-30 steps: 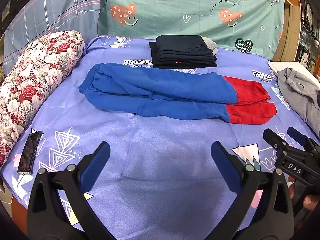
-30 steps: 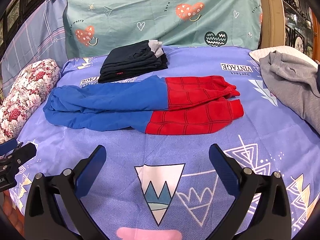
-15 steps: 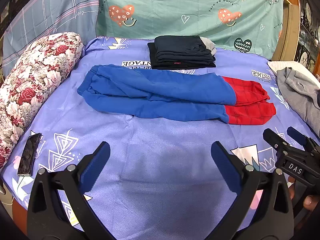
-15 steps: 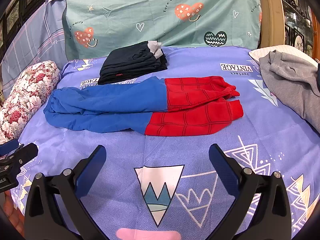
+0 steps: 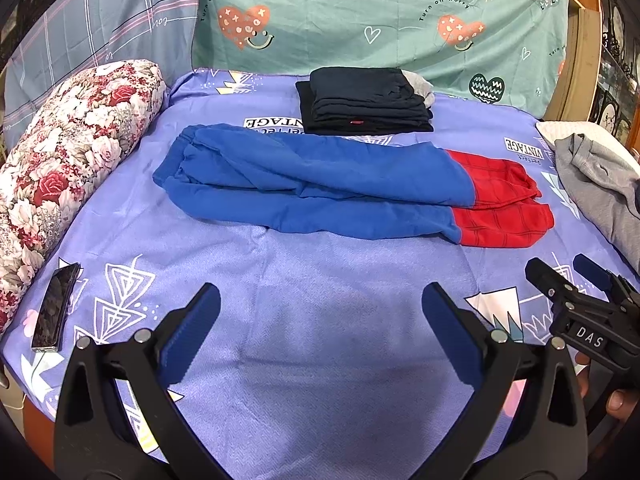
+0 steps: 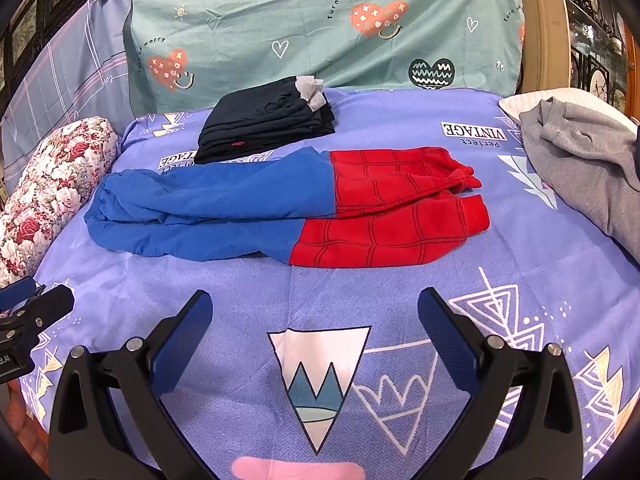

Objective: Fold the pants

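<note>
Both the left claw (image 5: pixel 320 312) and right claw (image 6: pixel 316 320) are hovering spread wide, empty, near the bed's (image 5: pixel 320 280) edge. The blue-red pants (image 5: pixel 340 188) are lying mid-bed, clear of the dark folded stack (image 5: pixel 366 100) behind, floral bolster (image 5: pixel 68 152) left, grey garment (image 6: pixel 580 168) right.

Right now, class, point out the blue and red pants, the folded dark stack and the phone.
blue and red pants (image 5: pixel 320 184), left wrist view, on the blue upper leg.
folded dark stack (image 6: pixel 260 128), right wrist view, on its top layer.
phone (image 5: pixel 54 312), left wrist view, on its screen.
</note>
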Demonstrator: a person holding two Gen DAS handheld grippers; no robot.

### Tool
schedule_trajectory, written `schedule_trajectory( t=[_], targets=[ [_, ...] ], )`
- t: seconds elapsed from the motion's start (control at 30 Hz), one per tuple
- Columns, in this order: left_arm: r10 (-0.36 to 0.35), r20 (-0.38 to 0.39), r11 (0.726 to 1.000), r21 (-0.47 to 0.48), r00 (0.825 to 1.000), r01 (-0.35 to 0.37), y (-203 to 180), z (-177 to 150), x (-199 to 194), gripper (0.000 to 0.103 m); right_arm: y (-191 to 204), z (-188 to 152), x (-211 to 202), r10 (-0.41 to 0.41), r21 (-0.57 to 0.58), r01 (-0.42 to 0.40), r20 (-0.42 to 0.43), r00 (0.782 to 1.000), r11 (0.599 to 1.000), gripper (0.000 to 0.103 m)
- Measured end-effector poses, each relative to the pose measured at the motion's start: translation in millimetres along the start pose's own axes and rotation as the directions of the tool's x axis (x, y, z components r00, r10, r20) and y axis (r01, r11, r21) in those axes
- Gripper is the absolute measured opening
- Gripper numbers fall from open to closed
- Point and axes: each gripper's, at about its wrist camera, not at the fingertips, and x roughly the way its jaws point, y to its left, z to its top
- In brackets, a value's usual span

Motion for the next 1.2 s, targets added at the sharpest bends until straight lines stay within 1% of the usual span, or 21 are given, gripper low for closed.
schedule_trajectory(
  t=[0.1,0.2,0.23,0.27,0.3,0.4,0.43,0.5,0.57,0.63,0.67,0.73,0.8,0.9,0.97,1.0,1.03,1.07,1.1,1.17,1.2],
  targets=[
    [-0.031,-0.028,1.000,-0.005,0.999,0.031,7.1,2.9,10.4,0.101,0.0,1.0,4.6,-0.011,-0.012,0.011,-0.010,1.000,1.000,0.102],
    [-0.164,-0.089,0.985,-0.070,0.982,0.158,33.8,14.0,29.1,0.101,-6.0,3.1,7.9,-0.026,-0.006,0.026,-0.012,1.000,1.000,0.102],
    [-0.205,-0.101,0.975,-0.114,0.974,0.193,50.9,19.4,37.2,0.101,-8.6,4.1,8.8,-0.030,-0.001,0.030,-0.011,0.999,1.000,0.102],
    [-0.222,-0.112,0.968,-0.141,0.969,0.206,65.6,23.7,44.7,0.101,-13.4,5.3,10.3,-0.042,0.009,0.042,-0.013,0.999,0.999,0.102],
    [-0.222,-0.124,0.967,-0.158,0.967,0.202,76.9,26.3,51.2,0.101,-17.0,6.1,11.9,-0.049,0.017,0.050,-0.015,0.999,0.999,0.102],
    [-0.166,-0.182,0.963,-0.241,0.969,0.120,127.5,34.3,79.9,0.101,-29.5,7.6,21.2,-0.071,0.053,0.073,-0.035,0.997,0.996,0.102],
    [-0.150,-0.207,0.949,-0.305,0.967,0.082,151.6,33.2,91.0,0.101,-36.1,7.9,28.6,-0.069,0.078,0.074,-0.063,0.996,0.994,0.102],
    [-0.177,-0.238,0.901,-0.430,0.955,0.059,188.8,29.2,110.2,0.101,-46.1,8.4,38.9,-0.063,0.121,0.075,-0.097,0.993,0.990,0.102],
    [-0.194,-0.254,0.865,-0.500,0.947,0.043,210.5,26.6,125.0,0.101,-54.5,11.7,52.8,-0.053,0.158,0.077,-0.156,0.986,0.984,0.102],
    [-0.203,-0.285,0.849,-0.528,0.937,0.024,224.0,30.1,141.1,0.100,-56.3,15.4,61.2,-0.037,0.158,0.066,-0.182,0.983,0.985,0.102],
    [-0.205,-0.280,0.843,-0.537,0.938,0.024,228.2,33.2,145.6,0.100,-57.1,18.7,65.2,-0.029,0.159,0.060,-0.187,0.982,0.985,0.102],
    [-0.187,-0.270,0.835,-0.550,0.945,0.008,232.6,42.0,153.0,0.099,-57.4,25.4,70.0,-0.044,0.156,0.072,-0.176,0.983,0.985,0.102],
    [-0.195,-0.256,0.839,-0.544,0.947,0.026,231.5,51.1,159.8,0.100,-56.4,30.1,71.7,-0.045,0.159,0.072,-0.170,0.984,0.985,0.102],
    [-0.186,-0.246,0.862,-0.505,0.951,0.038,224.2,71.6,170.7,0.098,-58.2,35.2,76.6,-0.019,0.185,0.048,-0.158,0.987,0.982,0.102],
    [-0.180,-0.250,0.870,-0.492,0.951,0.035,225.3,85.6,183.8,0.083,-59.2,36.9,79.7,-0.004,0.195,0.035,-0.156,0.988,0.980,0.102],
    [-0.179,-0.263,0.868,-0.496,0.948,0.026,227.0,89.5,191.8,0.078,-59.3,37.7,81.5,0.000,0.196,0.031,-0.156,0.988,0.980,0.102],
    [-0.183,-0.291,0.862,-0.507,0.939,0.011,229.6,91.5,200.5,0.067,-59.7,37.7,82.5,-0.002,0.191,0.032,-0.159,0.987,0.981,0.102],
    [-0.198,-0.306,0.853,-0.522,0.931,0.010,233.4,92.0,205.9,0.056,-60.4,37.3,82.6,-0.002,0.188,0.033,-0.159,0.987,0.982,0.102],
    [-0.229,-0.312,0.839,-0.543,0.922,0.025,234.5,91.3,212.5,0.052,-61.2,36.4,82.3,-0.004,0.184,0.033,-0.154,0.988,0.982,0.102],
    [-0.285,-0.323,0.819,-0.571,0.902,0.054,235.6,89.8,223.8,0.036,-63.4,35.8,83.1,-0.013,0.180,0.040,-0.153,0.988,0.983,0.102],
    [-0.309,-0.324,0.804,-0.591,0.894,0.064,235.2,89.5,228.8,0.036,-64.8,35.7,83.9,-0.018,0.179,0.046,-0.156,0.988,0.983,0.102]
  ],
)
